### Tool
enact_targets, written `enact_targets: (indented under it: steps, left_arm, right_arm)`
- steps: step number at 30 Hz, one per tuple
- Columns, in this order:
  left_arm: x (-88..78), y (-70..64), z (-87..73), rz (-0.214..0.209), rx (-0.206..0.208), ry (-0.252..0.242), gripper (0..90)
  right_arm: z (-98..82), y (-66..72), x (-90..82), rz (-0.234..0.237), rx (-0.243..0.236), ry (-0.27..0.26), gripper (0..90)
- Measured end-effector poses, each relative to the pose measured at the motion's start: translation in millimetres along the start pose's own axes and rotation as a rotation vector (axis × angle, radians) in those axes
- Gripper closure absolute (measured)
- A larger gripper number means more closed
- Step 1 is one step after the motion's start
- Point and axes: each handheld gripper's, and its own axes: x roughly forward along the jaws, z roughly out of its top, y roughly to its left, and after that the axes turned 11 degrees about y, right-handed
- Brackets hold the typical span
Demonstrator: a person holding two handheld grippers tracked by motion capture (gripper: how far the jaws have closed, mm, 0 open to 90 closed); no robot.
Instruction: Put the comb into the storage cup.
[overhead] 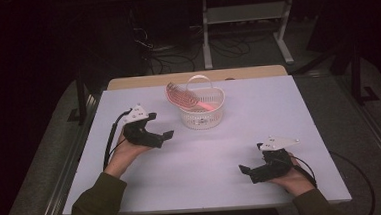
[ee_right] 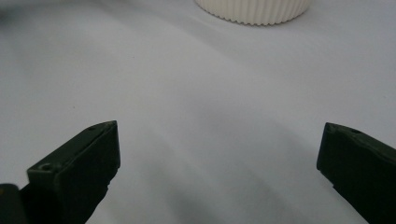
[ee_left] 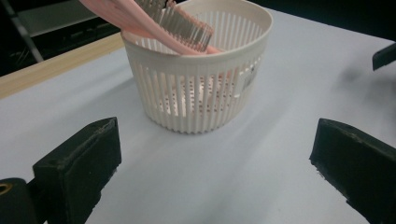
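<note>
Ahead of the left gripper point(overhead: 165, 123), fingers point(ee_left: 77, 158) spread wide and empty: round slatted white plastic basket point(ee_left: 201, 88) on smooth pale surface point(overhead: 279, 112), bristled pink hairbrush point(ee_left: 173, 23) leaning inside. Right gripper point(overhead: 249, 160) fingers point(ee_right: 77, 163) likewise wide, empty, well back from basket.

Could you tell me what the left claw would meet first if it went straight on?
Probably the basket: it stands dead ahead between the open left claw's jaws, with only bare table before it.
</note>
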Motion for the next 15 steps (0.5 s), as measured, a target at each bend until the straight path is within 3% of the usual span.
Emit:
enact_targets:
  steps: [15]
  left_arm:
    - [-12.1, -9.9, -27.4, -0.027, 0.007, 0.035, 0.0]
  right_arm:
    - [-0.3, 0.1, -0.5, 0.001, 0.001, -0.003, 0.0]
